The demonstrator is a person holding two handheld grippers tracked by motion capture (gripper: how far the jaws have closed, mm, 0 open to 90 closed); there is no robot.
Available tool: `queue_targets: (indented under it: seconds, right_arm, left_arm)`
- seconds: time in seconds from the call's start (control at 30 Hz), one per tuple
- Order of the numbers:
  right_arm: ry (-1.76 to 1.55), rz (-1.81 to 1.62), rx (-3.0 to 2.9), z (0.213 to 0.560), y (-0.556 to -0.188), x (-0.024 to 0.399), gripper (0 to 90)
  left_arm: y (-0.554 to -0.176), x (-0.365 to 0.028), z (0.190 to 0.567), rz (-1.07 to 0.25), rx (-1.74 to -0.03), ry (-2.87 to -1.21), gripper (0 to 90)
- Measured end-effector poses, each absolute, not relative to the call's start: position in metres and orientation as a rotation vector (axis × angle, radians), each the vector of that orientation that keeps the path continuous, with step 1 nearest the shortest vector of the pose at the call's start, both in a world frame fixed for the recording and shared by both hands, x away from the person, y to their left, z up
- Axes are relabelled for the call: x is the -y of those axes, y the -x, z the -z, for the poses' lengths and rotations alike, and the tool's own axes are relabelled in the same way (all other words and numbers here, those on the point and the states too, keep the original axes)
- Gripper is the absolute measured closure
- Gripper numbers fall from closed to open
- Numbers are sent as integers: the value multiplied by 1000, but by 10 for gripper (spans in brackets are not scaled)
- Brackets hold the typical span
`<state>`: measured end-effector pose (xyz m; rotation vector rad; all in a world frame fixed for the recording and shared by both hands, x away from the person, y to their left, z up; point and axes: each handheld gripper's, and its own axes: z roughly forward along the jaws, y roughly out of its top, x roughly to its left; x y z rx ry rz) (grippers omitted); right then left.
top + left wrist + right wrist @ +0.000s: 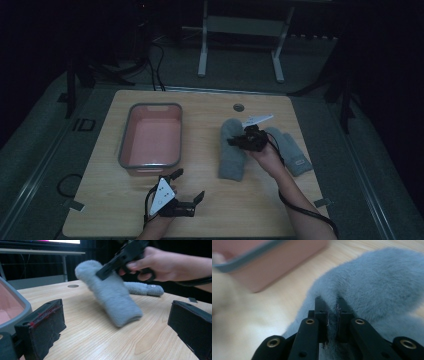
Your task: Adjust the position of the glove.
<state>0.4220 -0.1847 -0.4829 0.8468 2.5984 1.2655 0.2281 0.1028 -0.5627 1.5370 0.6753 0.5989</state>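
Right gripper [239, 140] is pinching the nearer grey mitten [232, 155], top end lifted off the table [250, 200]. Left gripper [188, 184] hangs wide open by the pink tub [150, 137].

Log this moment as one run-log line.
right tongs: shut on grey mitten | left tongs: open, idle | pink bin: empty

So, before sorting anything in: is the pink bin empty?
Empty as far as shown: the pink bin shows only bare floor in the high view.

The two mittens [232, 150] are plain grey, the tub [131, 136] is pink with grey rim, the table [210, 200] light wood
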Motion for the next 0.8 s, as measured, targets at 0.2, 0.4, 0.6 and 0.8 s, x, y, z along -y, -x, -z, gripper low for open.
queue_targets:
  seconds: [0.2, 0.4, 0.6, 0.8]
  right_arm:
    - [-740, -1247, -2684, 492, -396, 189, 824]
    - [-730, -1173, -2749, 524, -397, 191, 799]
    - [-673, -1116, -2745, 543, -398, 193, 506]
    - [-644, -1156, -2762, 551, -402, 194, 354]
  left_arm:
    - [-229, -101, 564, -596, -673, -1548, 11]
    - [-230, -100, 565, -593, -664, -1561, 11]
    - [-230, -99, 565, -585, -662, -1564, 11]
    - [-229, -99, 566, -583, -660, -1570, 11]
